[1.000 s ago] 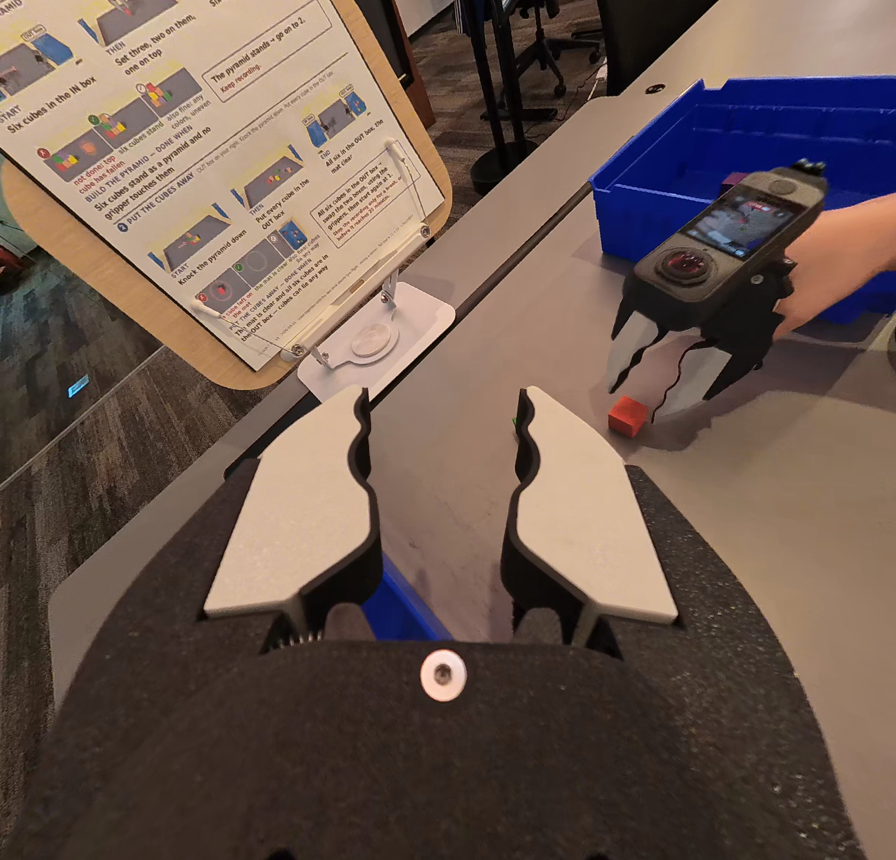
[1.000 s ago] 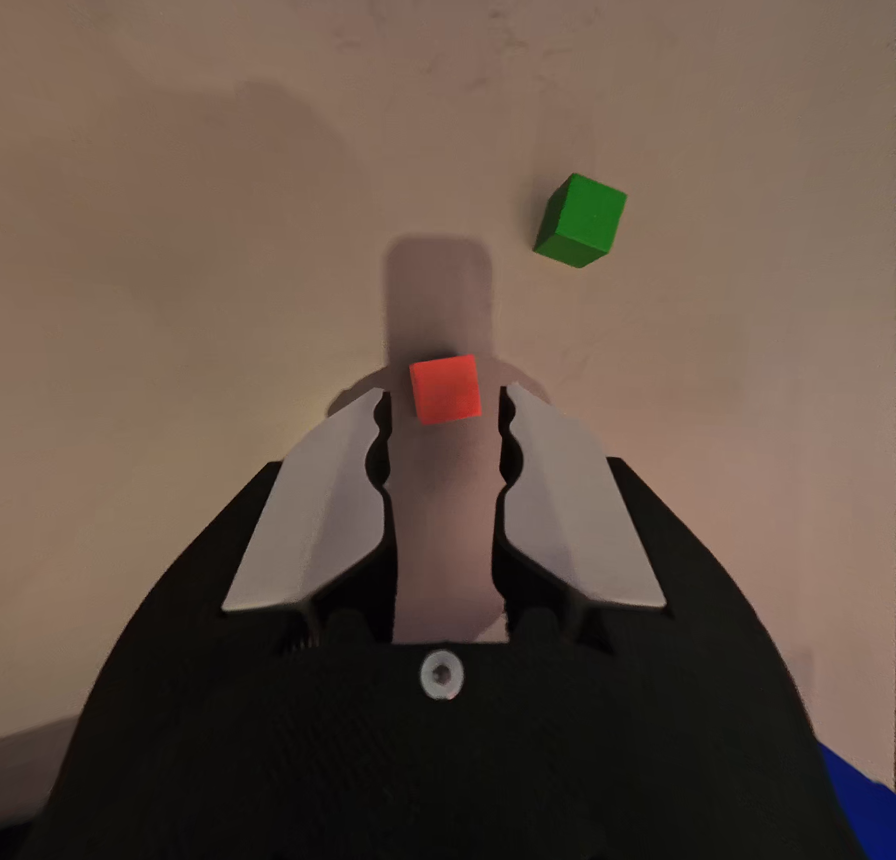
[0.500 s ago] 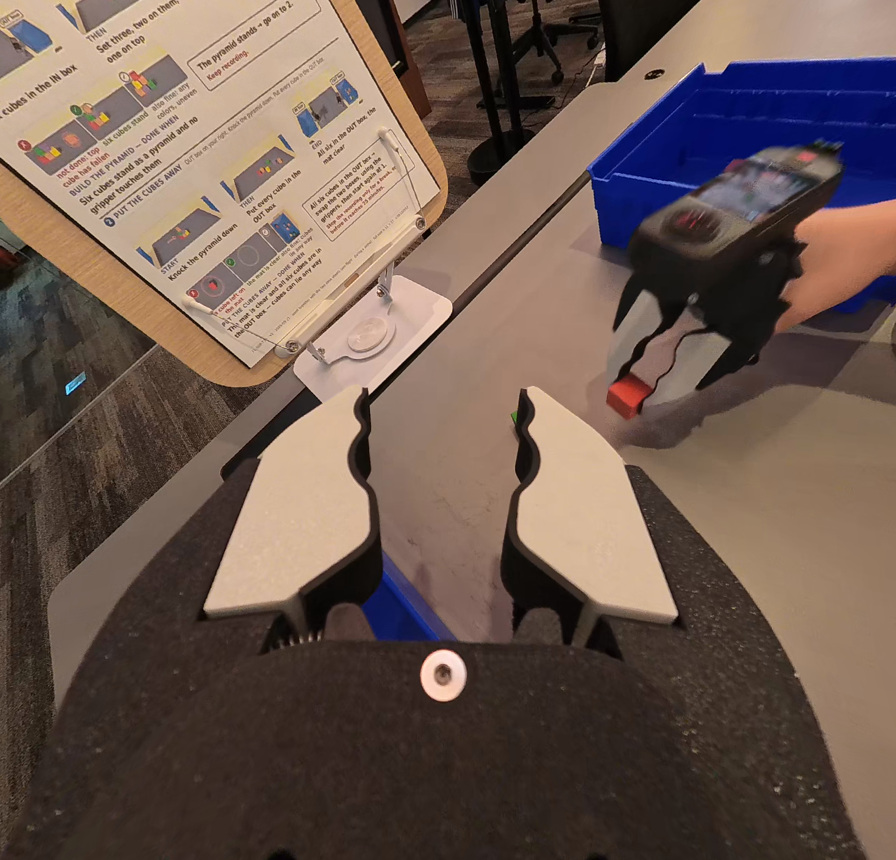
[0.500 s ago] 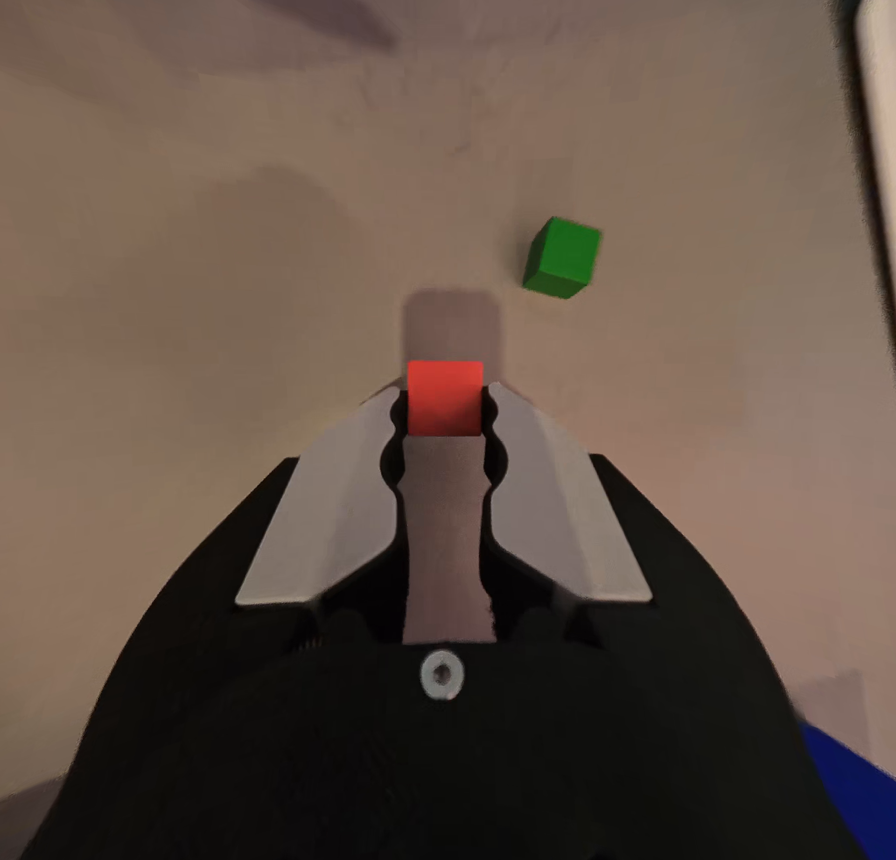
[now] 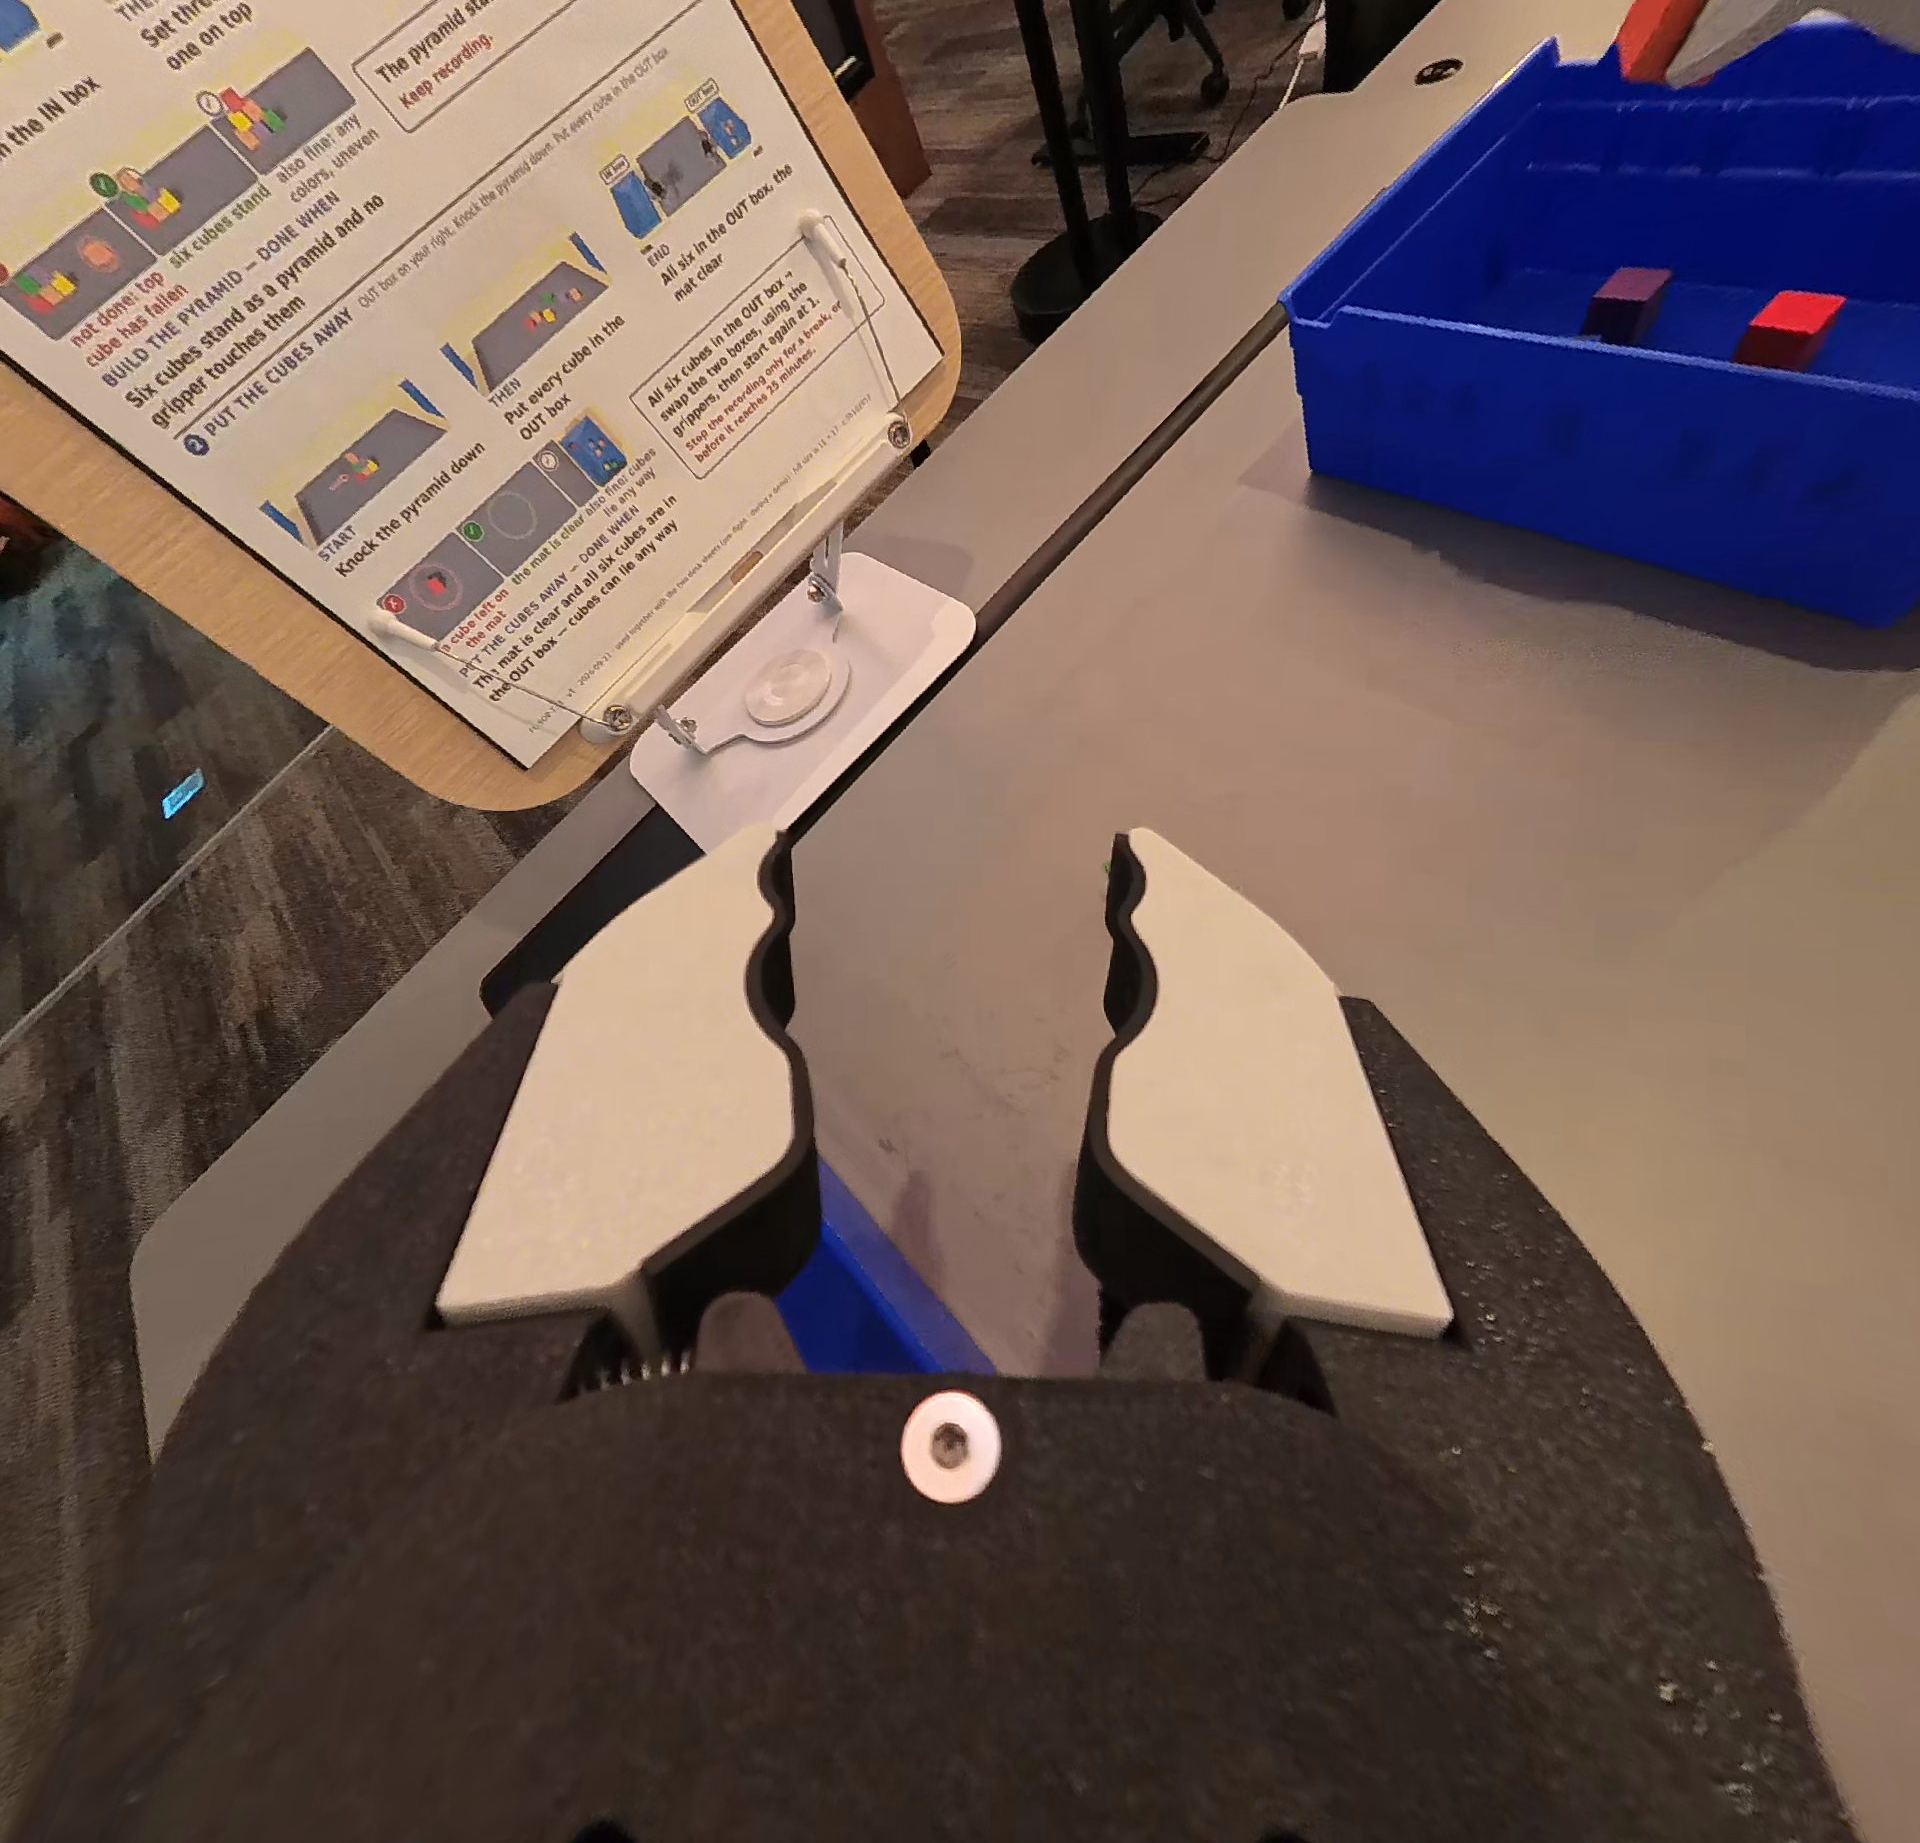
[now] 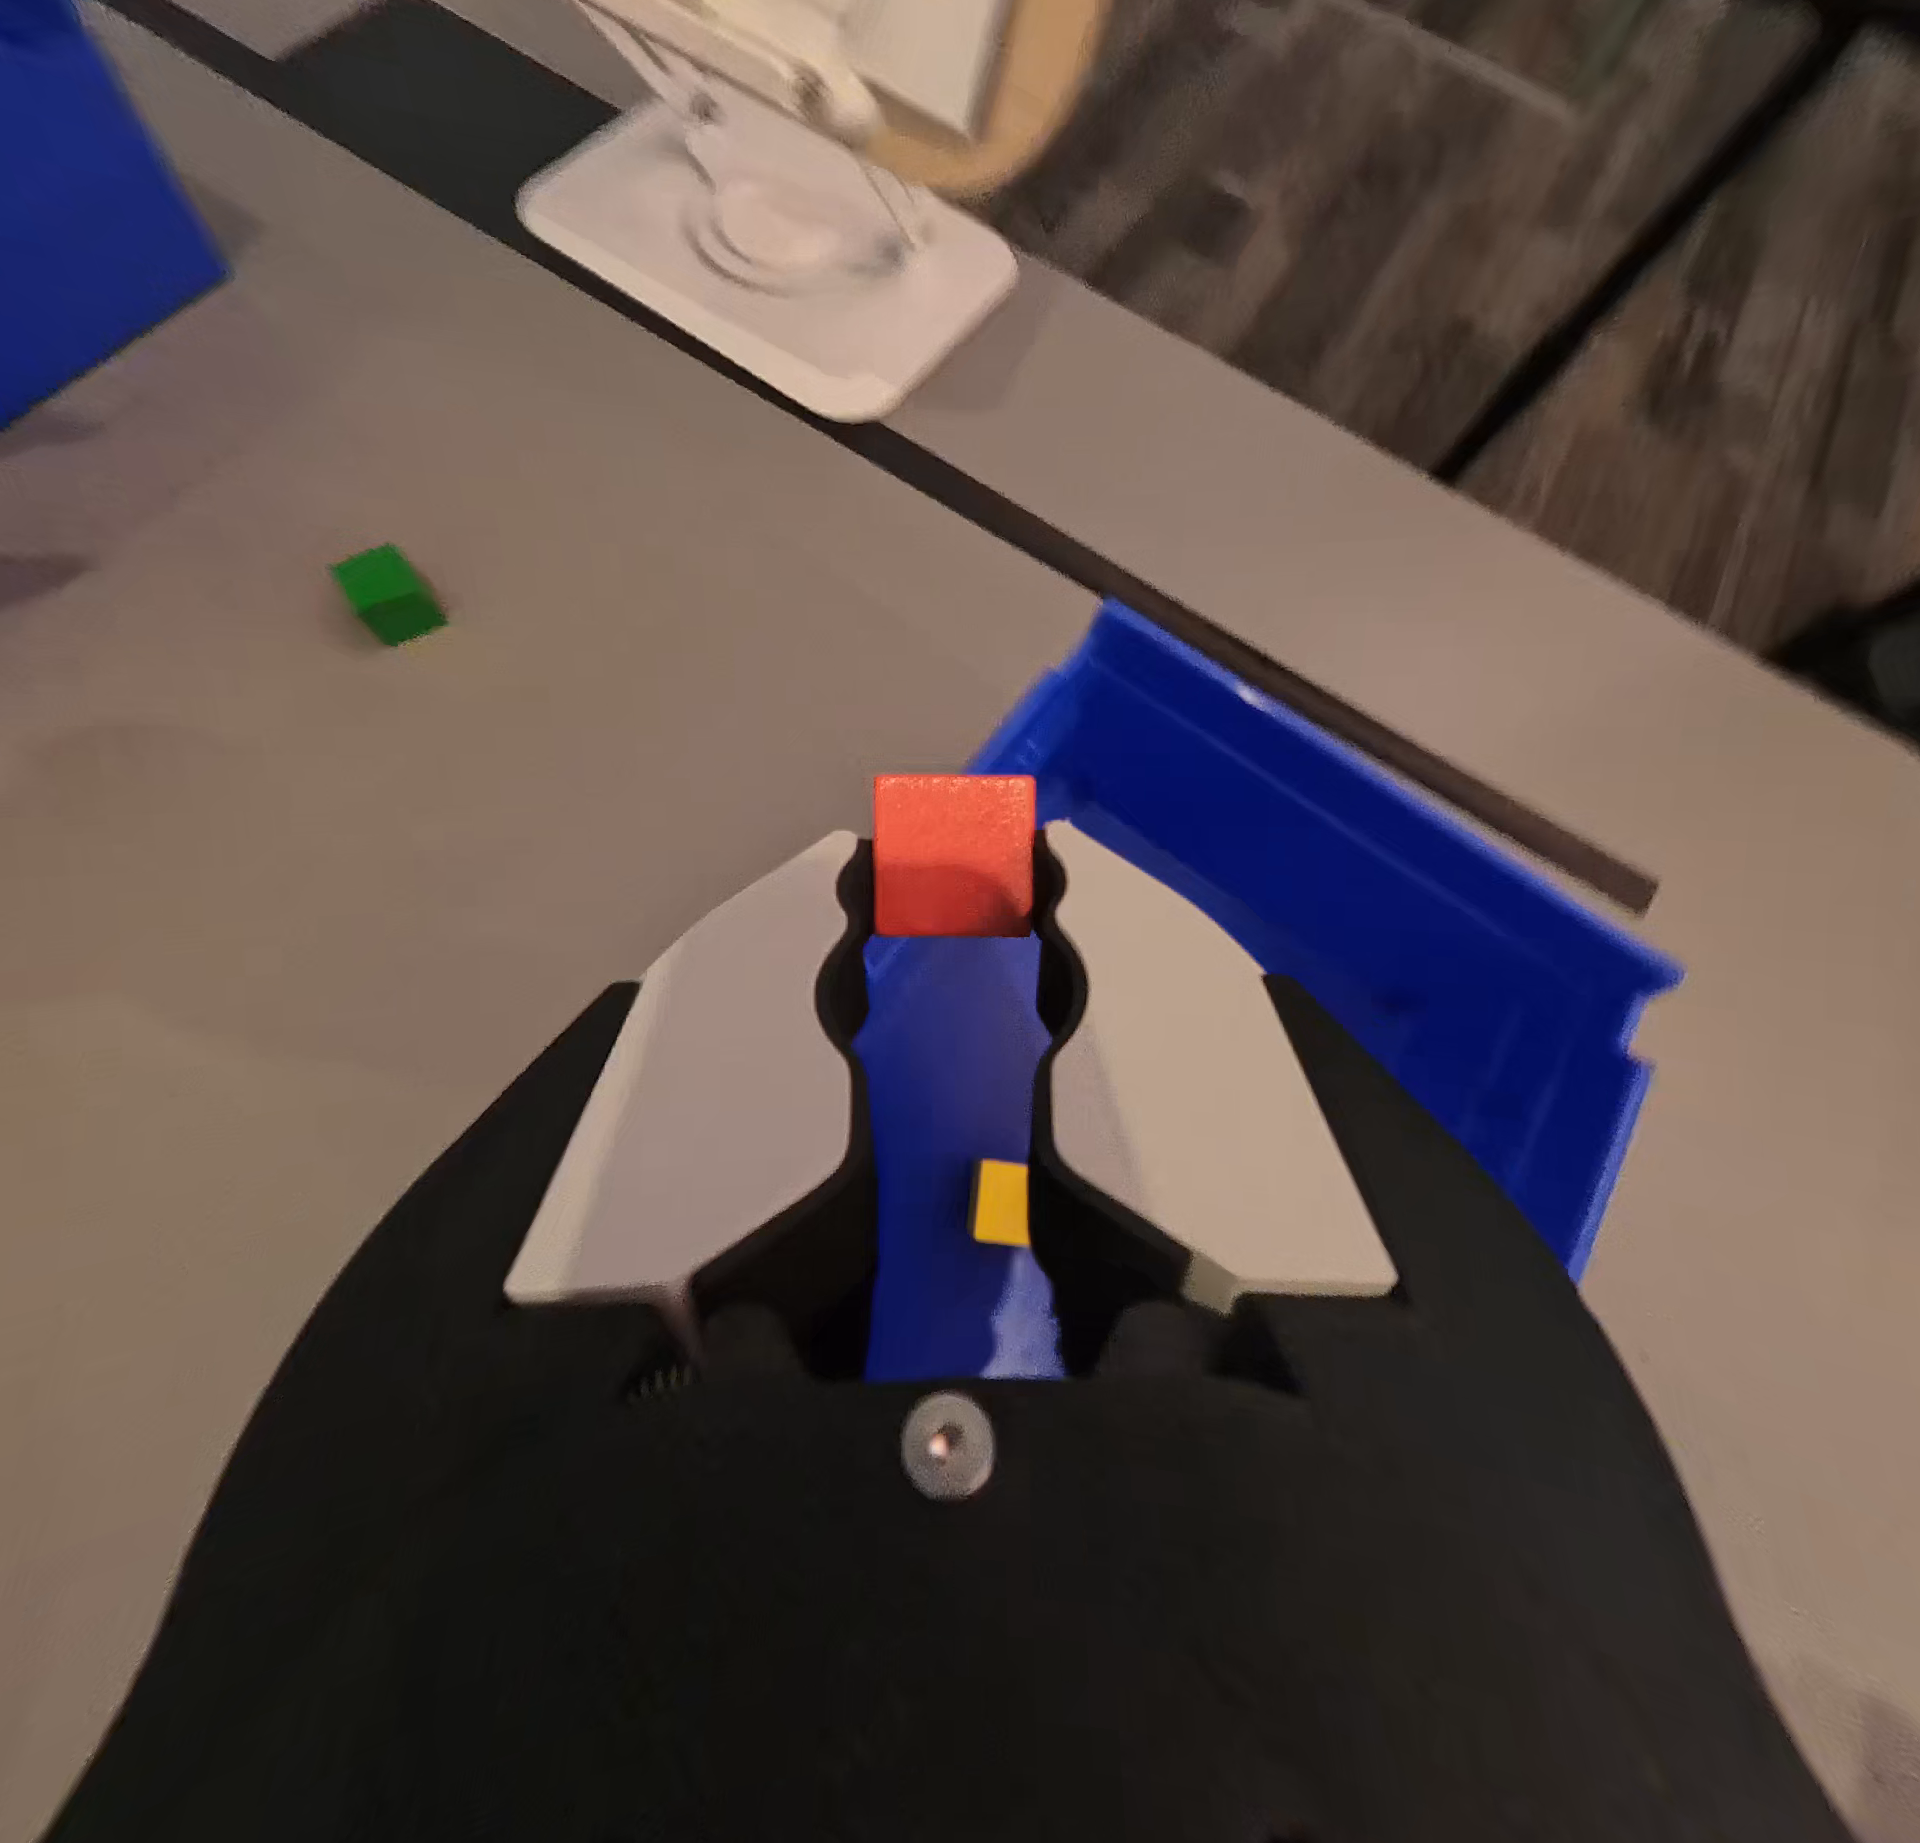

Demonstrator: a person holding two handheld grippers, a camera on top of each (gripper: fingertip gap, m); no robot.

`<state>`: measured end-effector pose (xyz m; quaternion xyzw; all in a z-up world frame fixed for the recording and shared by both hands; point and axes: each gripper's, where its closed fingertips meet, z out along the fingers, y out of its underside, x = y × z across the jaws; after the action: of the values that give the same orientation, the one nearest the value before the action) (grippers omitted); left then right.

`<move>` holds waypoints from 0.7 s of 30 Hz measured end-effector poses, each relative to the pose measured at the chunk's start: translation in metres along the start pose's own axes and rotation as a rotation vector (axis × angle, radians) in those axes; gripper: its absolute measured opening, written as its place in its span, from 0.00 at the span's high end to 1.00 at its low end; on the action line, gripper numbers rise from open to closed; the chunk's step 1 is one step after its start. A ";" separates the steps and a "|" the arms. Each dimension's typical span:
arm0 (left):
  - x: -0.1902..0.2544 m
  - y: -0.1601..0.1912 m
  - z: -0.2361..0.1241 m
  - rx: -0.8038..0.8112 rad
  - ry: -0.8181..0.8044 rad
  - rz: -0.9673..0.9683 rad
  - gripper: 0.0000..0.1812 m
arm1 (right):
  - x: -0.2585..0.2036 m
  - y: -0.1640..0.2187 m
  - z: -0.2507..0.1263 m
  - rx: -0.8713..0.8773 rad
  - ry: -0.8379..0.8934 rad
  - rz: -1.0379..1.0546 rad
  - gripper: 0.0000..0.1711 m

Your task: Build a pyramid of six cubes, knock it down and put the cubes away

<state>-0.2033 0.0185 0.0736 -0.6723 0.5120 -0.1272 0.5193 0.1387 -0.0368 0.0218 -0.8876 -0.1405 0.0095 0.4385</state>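
Orange-red cube (image 6: 954, 853): lifted off the worktop (image 6: 644, 713), now clamped in right gripper (image 6: 951, 858) above blue bin's (image 6: 1351, 858) rim; release pending. Green cube (image 6: 387, 594): remains mid-worktop, next. Left gripper (image 5: 951, 858): agape, empty.

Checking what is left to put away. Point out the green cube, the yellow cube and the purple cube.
green cube (image 6: 387, 594): right wrist view, top face.
yellow cube (image 6: 1001, 1203): right wrist view, visible face, between the tool's fingers.
purple cube (image 5: 1627, 303): left wrist view, near side face.
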 end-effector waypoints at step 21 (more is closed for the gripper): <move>-0.003 0.011 0.010 -0.052 -0.012 0.003 0.68 | 0.042 0.130 0.128 -0.529 -0.014 0.138 0.82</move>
<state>-0.2036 0.0279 0.0612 -0.6855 0.5132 -0.1092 0.5048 0.1928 -0.0019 -0.1540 -0.9787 -0.0805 0.0084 0.1888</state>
